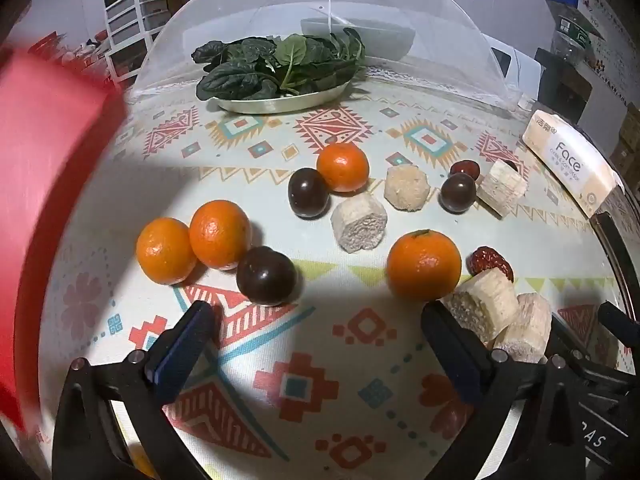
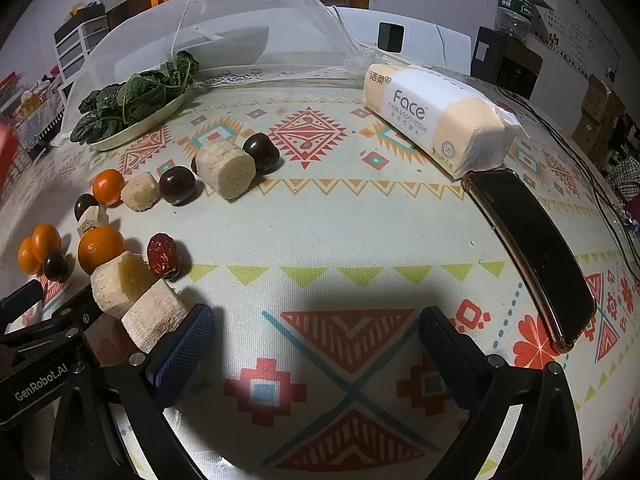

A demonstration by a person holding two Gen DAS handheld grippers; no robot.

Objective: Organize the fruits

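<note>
Both our left tongs (image 1: 316,344) and right tongs (image 2: 316,348) hang wide open and empty, since the oranges (image 1: 218,234), dark fruits (image 1: 266,276) and cane chunks (image 1: 480,304) lie mixed just beyond, unsorted.

Left black plastic two-finger gripper (image 1: 318,334): matte angular frame, blue textured rubber pads (image 1: 182,354) on inner finger faces, silver round screw heads at finger joints. Right black plastic two-finger gripper (image 2: 316,338): same build, blue cross-hatched pads (image 2: 184,354), silver screws. White "GenRobot.AI" lettering visible on the left unit's housing in right view.
</note>
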